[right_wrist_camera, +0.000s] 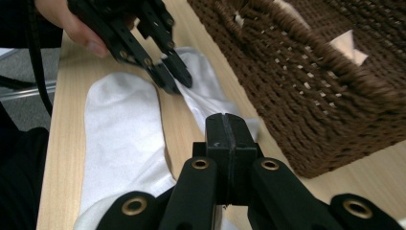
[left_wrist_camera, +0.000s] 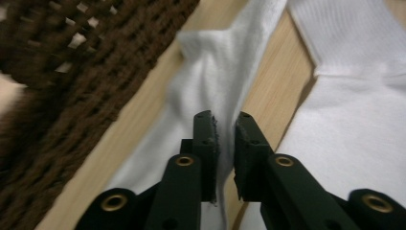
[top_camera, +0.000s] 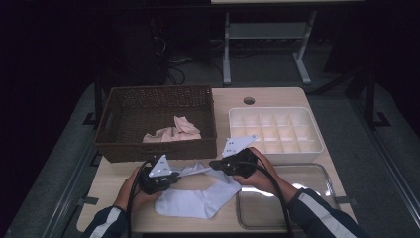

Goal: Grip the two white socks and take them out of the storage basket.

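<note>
Near the front edge of the table, just in front of the brown wicker basket (top_camera: 156, 121), lie two white socks. The larger sock (top_camera: 195, 199) lies flat by the front edge. The smaller sock (left_wrist_camera: 210, 91) is stretched between the two grippers, lifted off the wood along its length. The left gripper (top_camera: 174, 175) has its jaws nearly shut, pinching a fold of this sock's cloth between the pads. The right gripper (top_camera: 214, 164) has its jaws fully closed on the sock's other end, beside the basket's front wall.
</note>
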`<control>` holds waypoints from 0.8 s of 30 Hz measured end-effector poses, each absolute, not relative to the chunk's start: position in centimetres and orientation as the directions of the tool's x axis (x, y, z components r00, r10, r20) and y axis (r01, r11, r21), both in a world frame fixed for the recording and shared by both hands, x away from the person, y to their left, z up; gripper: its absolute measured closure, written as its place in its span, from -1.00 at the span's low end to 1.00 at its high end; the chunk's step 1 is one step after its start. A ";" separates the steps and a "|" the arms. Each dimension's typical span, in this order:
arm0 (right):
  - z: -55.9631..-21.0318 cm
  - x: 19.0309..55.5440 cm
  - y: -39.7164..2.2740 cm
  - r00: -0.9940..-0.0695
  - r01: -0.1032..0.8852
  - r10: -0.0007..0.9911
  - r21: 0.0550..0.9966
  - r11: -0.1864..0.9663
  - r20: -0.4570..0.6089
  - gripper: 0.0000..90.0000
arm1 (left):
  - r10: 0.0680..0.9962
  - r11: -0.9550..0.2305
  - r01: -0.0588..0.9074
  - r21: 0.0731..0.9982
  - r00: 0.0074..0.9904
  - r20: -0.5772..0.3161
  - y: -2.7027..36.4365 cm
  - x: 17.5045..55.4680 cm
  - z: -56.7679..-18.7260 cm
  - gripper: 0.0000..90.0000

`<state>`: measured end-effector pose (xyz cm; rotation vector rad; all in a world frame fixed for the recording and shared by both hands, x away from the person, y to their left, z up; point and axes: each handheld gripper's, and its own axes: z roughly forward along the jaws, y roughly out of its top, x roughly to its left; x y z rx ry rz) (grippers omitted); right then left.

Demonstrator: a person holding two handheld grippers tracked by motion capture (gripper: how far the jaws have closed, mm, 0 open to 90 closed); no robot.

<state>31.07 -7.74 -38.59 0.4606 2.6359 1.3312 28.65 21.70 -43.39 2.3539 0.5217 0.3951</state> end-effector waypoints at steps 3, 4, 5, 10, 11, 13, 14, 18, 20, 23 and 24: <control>-38.2 31.1 -8.2 -0.938 0.216 0.346 0.811 0.544 0.017 1.00 | 0.433 -0.686 0.231 0.690 0.892 0.132 22.0 28.0 -42.1 0.97; -38.0 31.0 -8.4 -0.938 0.222 0.345 0.814 0.536 0.029 1.00 | 0.425 -0.680 0.223 0.699 0.896 0.128 22.1 27.7 -41.6 0.97; -37.9 31.0 -8.6 -0.936 0.233 0.349 0.814 0.532 0.040 1.00 | 0.406 -0.672 0.211 0.710 0.907 0.115 22.3 27.3 -40.8 0.97; -37.3 30.2 -9.9 -0.933 0.279 0.344 0.817 0.504 0.106 1.00 | 0.334 -0.656 0.188 0.731 0.941 0.058 22.6 25.3 -38.8 0.97; -37.3 30.0 -10.1 -0.932 0.288 0.342 0.812 0.507 0.117 1.00 | 0.309 -0.667 0.176 0.724 0.949 0.055 22.5 24.9 -38.6 0.97; -37.4 29.3 -10.4 -0.936 0.295 0.326 0.800 0.522 0.132 1.00 | 0.265 -0.681 0.156 0.715 0.963 0.042 22.2 23.9 -37.9 0.97; -37.4 28.8 -10.6 -0.938 0.296 0.319 0.796 0.527 0.138 1.00 | 0.238 -0.682 0.147 0.717 0.971 0.028 22.1 23.6 -37.6 0.97; -37.3 27.9 -11.3 -0.933 0.329 0.309 0.785 0.525 0.185 1.00 | 0.208 -0.669 0.142 0.729 0.978 0.000 21.5 23.0 -37.2 0.95; -37.6 27.9 -11.3 -0.928 0.338 0.329 0.772 0.538 0.176 1.00 | 0.222 -0.685 0.157 0.712 0.975 -0.001 21.2 23.4 -37.7 0.93; -38.5 28.7 -10.9 -0.916 0.361 0.363 0.751 0.552 0.173 1.00 | 0.259 -0.698 0.210 0.684 0.965 -0.032 21.2 24.9 -39.2 0.92; -39.1 29.2 -10.6 -0.912 0.365 0.377 0.740 0.565 0.162 1.00 | 0.271 -0.704 0.220 0.676 0.962 -0.031 21.2 25.2 -39.5 0.89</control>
